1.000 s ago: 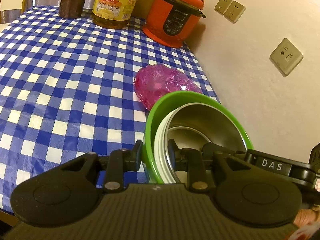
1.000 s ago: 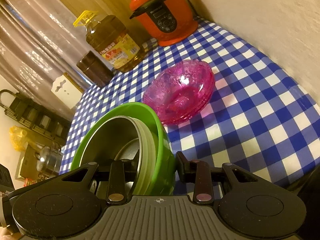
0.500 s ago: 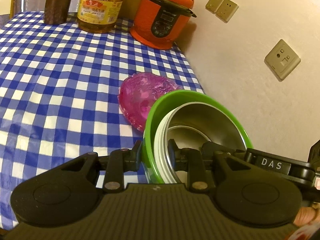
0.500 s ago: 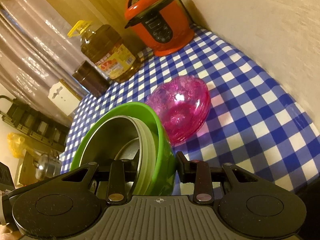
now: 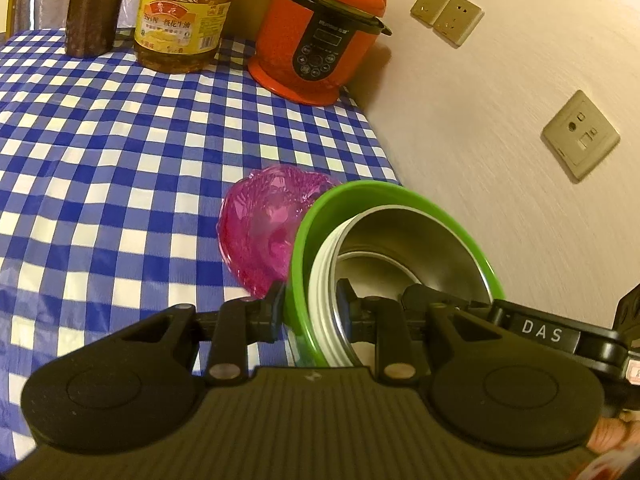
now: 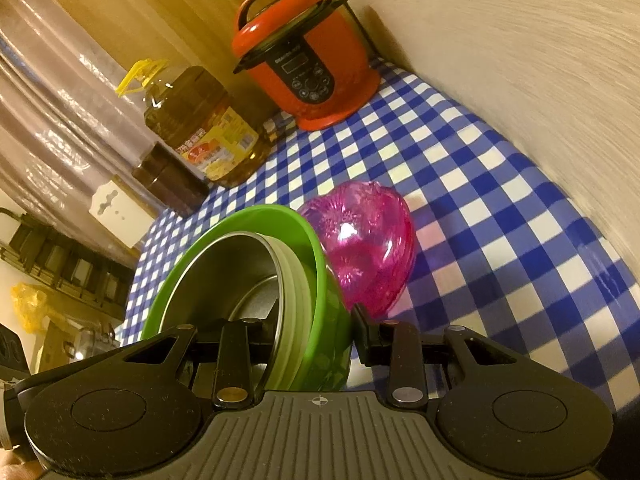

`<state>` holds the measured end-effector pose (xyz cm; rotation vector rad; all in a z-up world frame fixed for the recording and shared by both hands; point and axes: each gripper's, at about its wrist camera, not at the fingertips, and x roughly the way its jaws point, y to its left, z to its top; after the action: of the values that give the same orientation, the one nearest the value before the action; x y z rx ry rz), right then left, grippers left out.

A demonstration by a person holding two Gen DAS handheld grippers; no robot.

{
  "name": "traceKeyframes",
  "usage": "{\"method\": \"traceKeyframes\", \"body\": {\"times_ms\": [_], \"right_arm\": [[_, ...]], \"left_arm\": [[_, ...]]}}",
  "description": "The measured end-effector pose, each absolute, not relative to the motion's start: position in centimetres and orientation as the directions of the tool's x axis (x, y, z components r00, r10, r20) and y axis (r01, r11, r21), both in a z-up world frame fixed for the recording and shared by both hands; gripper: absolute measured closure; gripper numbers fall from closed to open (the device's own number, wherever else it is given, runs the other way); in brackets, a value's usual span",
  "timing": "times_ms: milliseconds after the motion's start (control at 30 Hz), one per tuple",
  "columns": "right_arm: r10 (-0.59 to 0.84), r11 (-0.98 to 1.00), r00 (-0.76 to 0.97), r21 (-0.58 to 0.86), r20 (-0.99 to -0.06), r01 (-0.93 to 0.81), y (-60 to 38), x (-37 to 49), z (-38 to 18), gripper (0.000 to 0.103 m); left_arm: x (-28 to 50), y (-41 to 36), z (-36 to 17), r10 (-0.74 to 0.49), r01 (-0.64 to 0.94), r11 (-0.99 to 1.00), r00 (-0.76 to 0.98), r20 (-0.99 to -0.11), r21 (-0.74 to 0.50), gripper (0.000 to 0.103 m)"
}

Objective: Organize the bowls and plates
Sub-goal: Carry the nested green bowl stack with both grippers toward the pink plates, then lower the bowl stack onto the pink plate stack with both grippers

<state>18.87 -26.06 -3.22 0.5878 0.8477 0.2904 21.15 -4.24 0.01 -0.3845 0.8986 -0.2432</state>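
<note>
A green bowl [image 5: 396, 196] with a steel bowl [image 5: 420, 240] nested inside is carried above the checked table, tilted. My left gripper [image 5: 310, 312] is shut on the stack's near rim, one finger outside the green wall and one inside the steel bowl. My right gripper [image 6: 316, 336] is shut on the opposite rim of the green bowl [image 6: 256, 220], which holds the steel bowl [image 6: 228, 268]. A pink glass bowl [image 5: 264, 220] sits on the cloth just beyond the stack, and in the right wrist view the pink glass bowl [image 6: 368, 244] is partly hidden by the green rim.
A red pressure cooker [image 5: 320, 40], an oil jug [image 5: 180, 16] and a brown jar [image 5: 94, 8] stand at the table's far edge. A wall with sockets [image 5: 580, 136] runs along the right side. The blue checked tablecloth [image 5: 100, 140] spreads to the left.
Both grippers have carried the bowl stack forward over the table; the pink bowl and the cooker have come closer. The grips have not changed.
</note>
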Motion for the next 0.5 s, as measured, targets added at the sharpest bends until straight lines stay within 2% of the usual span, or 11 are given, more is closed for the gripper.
{"method": "traceKeyframes", "body": {"times_ms": [500], "right_arm": [[0.465, 0.804, 0.625, 0.595, -0.627, 0.000, -26.4, 24.9, -5.4, 0.069]], "left_arm": [[27.4, -4.3, -2.1, -0.361, 0.020, 0.901, 0.588, -0.724, -0.433, 0.079]]}}
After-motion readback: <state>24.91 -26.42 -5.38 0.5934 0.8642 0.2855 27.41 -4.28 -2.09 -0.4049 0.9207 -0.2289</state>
